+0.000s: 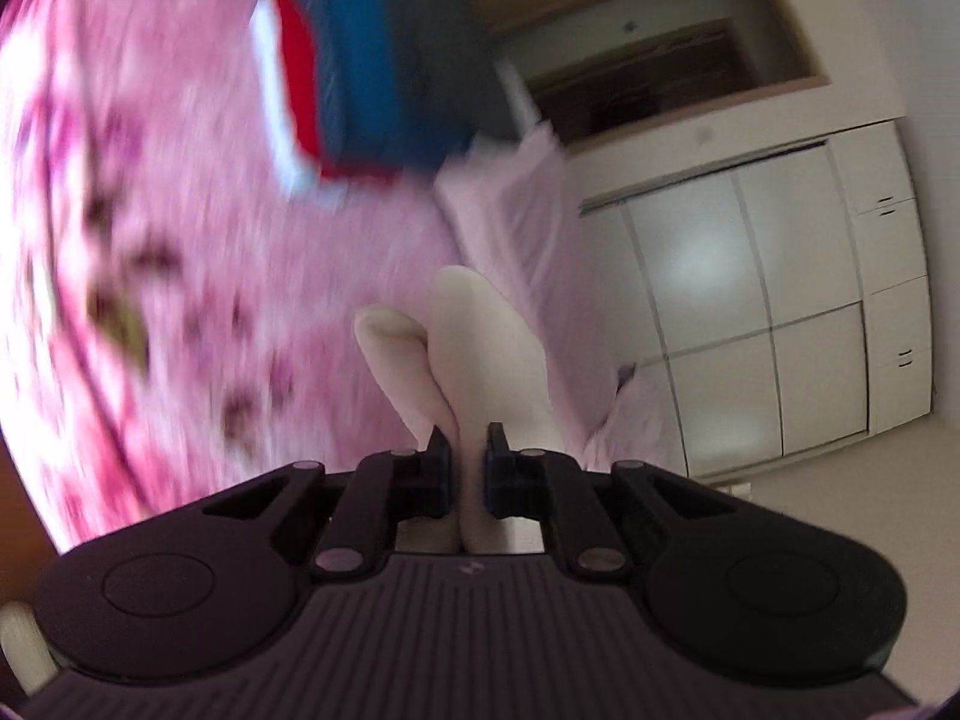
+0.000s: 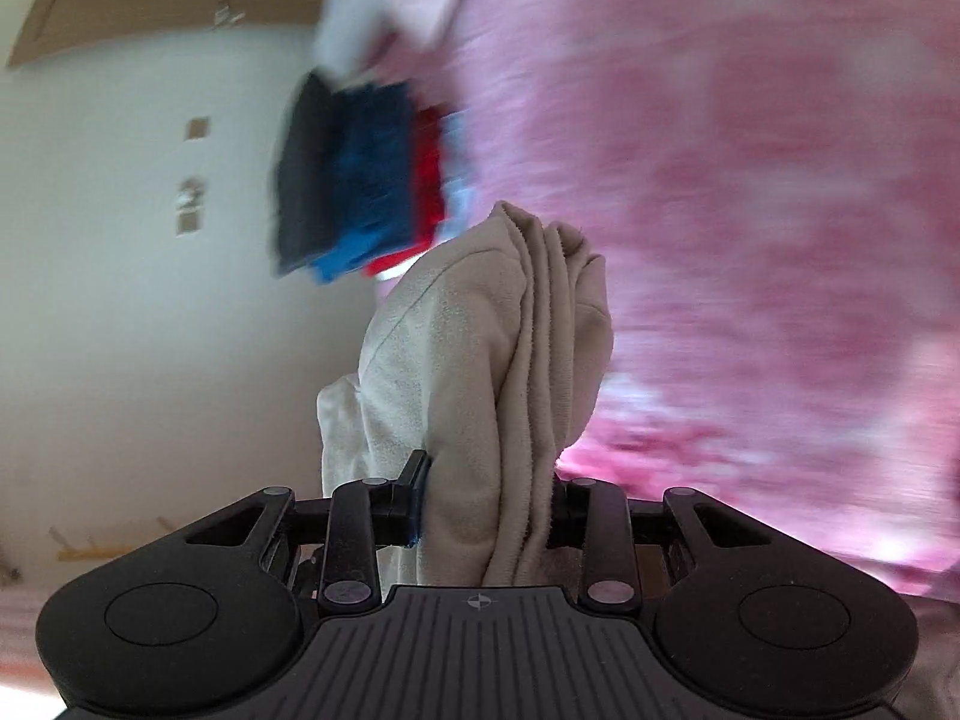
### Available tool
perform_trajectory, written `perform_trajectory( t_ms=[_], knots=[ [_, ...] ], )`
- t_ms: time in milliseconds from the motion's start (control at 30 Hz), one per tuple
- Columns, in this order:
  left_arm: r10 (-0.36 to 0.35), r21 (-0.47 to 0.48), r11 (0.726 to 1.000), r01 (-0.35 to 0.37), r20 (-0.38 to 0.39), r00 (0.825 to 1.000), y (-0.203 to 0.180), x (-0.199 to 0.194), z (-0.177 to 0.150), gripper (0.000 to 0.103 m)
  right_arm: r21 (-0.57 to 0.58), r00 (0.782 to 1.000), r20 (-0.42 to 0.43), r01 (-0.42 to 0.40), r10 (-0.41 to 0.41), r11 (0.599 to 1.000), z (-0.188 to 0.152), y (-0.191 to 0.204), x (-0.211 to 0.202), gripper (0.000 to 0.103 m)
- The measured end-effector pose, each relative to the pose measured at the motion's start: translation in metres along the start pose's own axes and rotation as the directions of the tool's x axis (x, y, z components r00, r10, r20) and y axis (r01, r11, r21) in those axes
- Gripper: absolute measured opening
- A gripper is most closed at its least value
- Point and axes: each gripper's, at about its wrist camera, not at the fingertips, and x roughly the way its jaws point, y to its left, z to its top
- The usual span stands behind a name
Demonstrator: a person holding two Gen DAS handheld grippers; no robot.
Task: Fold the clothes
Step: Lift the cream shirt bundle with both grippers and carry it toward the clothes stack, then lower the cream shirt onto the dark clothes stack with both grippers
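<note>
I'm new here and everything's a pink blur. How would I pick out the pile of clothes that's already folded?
Find the big pink floral bedspread that fills most of both views. On it sits the stack of folded clothes, near the plain pale-pink sheet. Its dark grey, blue, red and white layers set it apart from the cream garment held up close.

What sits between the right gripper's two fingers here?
A thick bunched fold of the cream garment fills the right gripper; the right wrist view shows both pads pressing on it.
</note>
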Motion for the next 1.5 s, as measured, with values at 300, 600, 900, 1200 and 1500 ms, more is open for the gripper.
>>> perform_trajectory(
  t_ms=[300, 600, 900, 1200, 1500],
  knots=[
    [-0.088, 0.113, 0.990, 0.081, 0.057, 0.994, -0.037, 0.006, 0.172, 0.007, -0.078, 0.988, 0.072, -0.131, 0.137, 0.988, 0.035, 0.124, 0.111, 0.032],
    [-0.128, 0.130, 0.984, 0.125, 0.016, 0.992, -0.048, 0.067, 0.314, 0.007, -0.085, 0.980, 0.149, -0.122, 0.134, 0.989, 0.099, 0.207, 0.196, 0.033],
    [-0.180, 0.224, 0.953, 0.206, -0.133, 0.975, -0.060, 0.156, 0.429, 0.007, -0.099, 0.930, 0.342, -0.106, 0.133, 0.990, 0.147, 0.250, 0.258, 0.033],
    [-0.169, 0.213, 0.945, 0.250, -0.337, 0.926, -0.030, 0.233, 0.496, 0.008, 0.028, 0.870, 0.492, -0.041, 0.022, 0.999, 0.166, 0.242, 0.315, 0.033],
    [-0.133, 0.221, 0.947, 0.233, -0.390, 0.911, 0.002, 0.261, 0.527, 0.008, 0.079, 0.864, 0.503, -0.024, -0.019, 0.997, 0.176, 0.234, 0.352, 0.034]
  ],
)
